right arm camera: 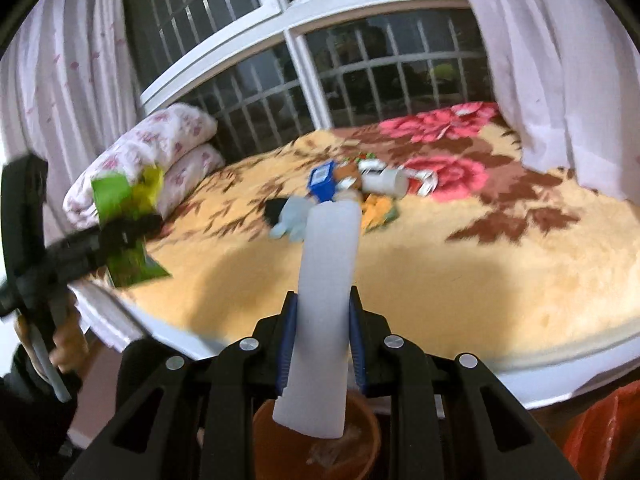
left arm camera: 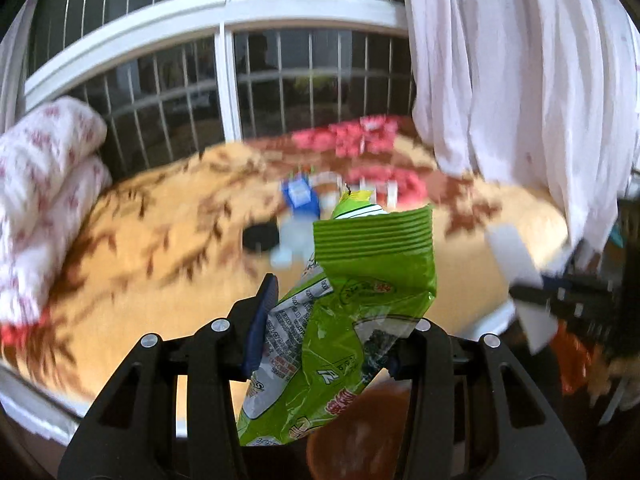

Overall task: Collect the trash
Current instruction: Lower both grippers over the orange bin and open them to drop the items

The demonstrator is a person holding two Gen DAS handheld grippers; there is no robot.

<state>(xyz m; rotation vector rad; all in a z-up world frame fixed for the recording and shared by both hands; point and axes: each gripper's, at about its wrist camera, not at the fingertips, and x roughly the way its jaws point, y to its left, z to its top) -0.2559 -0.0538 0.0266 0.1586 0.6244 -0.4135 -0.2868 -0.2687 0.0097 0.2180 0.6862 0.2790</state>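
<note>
A: Quick status — what's each hand got?

B: Left gripper (left arm camera: 332, 316) is nearly closed on a green snack wrapper (left arm camera: 360, 280), pads pinching it mid-bag, top & bottom hanging free. Right gripper (right arm camera: 323, 344) is clamped tight on a white plastic tube (right arm camera: 326, 304), squeezed between both blue pads, sticking out above & below them.

A: Where are they vs. the bin?

B: Both held off the near edge of the bed (right arm camera: 460, 280), not over the mattress middle. An orange-brown bin (right arm camera: 268, 432) sits right under the right gripper; the tube's lower end looks to be over its mouth. Left-wrist view shows the same bin (left arm camera: 360, 432) below the wrapper. Can't tell if either piece touches the rim. Some clear scrap seems to be inside already, blurry tho.

A: So how far along?

B: I'd say partway. Two pieces picked, neither dropped yet. Plenty left on the blanket: a blue box (right arm camera: 322, 180), a pale glove-like thing (right arm camera: 290, 214) beside a black patch, a white cup (right arm camera: 386, 182) on its side, red & white cartons (right arm camera: 424, 182), an orange wrapper (right arm camera: 378, 210). All bunched near the bed's middle, well apart from the bin.

A: Next?

B: Prob. let go of both over the bin, then back for the pile. Several more trips, I'd guess.
</note>
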